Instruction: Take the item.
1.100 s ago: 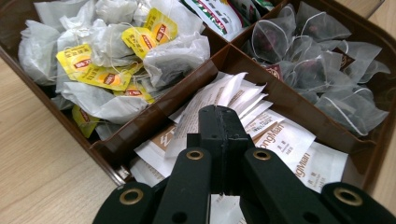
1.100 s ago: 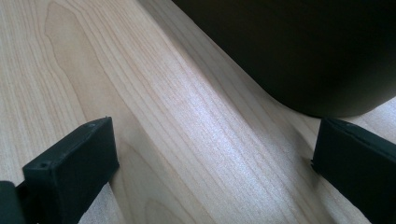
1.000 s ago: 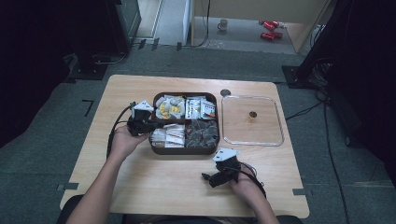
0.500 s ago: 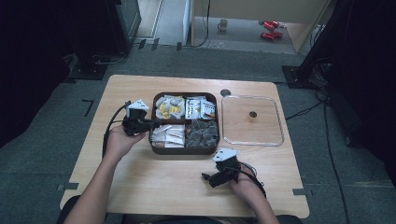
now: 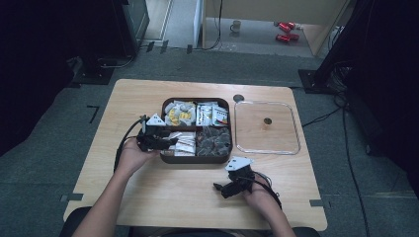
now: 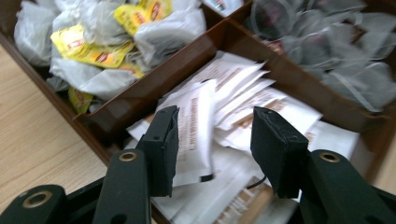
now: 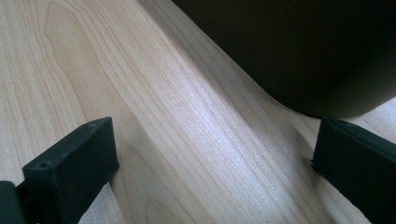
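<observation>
A: Where is the left gripper?

B: At the left edge of the brown divided tray, over the near-left compartment. That compartment holds the white paper sachets.

A: Are its jaws together?

B: No. They have just been opening and now stand apart. In the left gripper view one white sachet leans up between them, just beside the left pad, but neither pad presses on it.

A: What else is in the tray?

B: Tea bags with yellow tags fill the far-left compartment, dark mesh bags the near-right one, and packets with printed labels the far-right one.

A: And the right gripper?

B: It rests low over the counter, near the front edge and well apart from the sachets. In the right gripper view its jaws are wide apart with only bare wood between them, and the tray's dark wall rises just ahead.

A: Anything beside the tray?

B: A clear square lid lies flat on the counter to its right.
</observation>
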`<state>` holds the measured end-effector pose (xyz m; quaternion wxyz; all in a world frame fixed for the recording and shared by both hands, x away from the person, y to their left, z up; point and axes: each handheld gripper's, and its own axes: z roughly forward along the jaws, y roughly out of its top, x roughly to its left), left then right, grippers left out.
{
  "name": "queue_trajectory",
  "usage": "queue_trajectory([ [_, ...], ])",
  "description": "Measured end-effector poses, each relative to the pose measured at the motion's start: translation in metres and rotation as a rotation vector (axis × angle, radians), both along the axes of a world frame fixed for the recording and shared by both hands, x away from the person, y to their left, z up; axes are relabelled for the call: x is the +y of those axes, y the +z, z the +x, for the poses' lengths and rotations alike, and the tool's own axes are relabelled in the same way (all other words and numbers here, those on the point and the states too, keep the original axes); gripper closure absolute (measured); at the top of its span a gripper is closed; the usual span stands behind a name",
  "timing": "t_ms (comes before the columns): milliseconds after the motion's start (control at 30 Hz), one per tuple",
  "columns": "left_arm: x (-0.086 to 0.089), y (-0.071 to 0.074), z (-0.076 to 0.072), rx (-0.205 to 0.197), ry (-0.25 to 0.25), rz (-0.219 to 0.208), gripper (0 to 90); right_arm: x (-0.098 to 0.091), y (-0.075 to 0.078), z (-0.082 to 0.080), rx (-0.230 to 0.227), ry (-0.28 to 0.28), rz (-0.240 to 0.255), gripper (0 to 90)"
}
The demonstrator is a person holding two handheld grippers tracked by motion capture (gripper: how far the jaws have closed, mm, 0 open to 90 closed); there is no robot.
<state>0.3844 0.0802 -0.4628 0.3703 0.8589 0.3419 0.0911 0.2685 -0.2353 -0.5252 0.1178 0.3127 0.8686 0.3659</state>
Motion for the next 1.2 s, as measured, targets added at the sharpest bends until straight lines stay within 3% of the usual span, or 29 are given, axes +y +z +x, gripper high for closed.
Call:
queue_trajectory([
  [167, -0.001, -0.009, 0.005, -0.006, 0.020, 0.047, 57.0, 0.000, 0.000, 0.000, 0.001, 0.000, 0.000, 0.0],
  [200, -0.001, -0.010, 0.006, -0.017, 0.029, 0.048, 59.4, 0.000, 0.000, 0.000, 0.000, 0.000, 0.000, 0.0],
  [367, 0.006, -0.009, 0.011, -0.004, 0.034, 0.024, 74.1, 0.000, 0.000, 0.000, 0.001, 0.000, 0.000, 0.0],
  [500, 0.008, -0.006, 0.011, -0.032, 0.049, 0.039, 88.1, 0.000, 0.000, 0.000, 0.001, 0.001, -0.001, 0.0],
  [733, 0.015, 0.002, 0.012, -0.008, 0.058, 0.005, 89.5, 0.000, 0.000, 0.000, 0.000, 0.001, -0.001, 0.0],
  [1200, 0.030, 0.029, 0.002, -0.021, 0.055, -0.079, 89.6, 0.000, 0.000, 0.000, 0.000, 0.002, 0.000, 0.0],
])
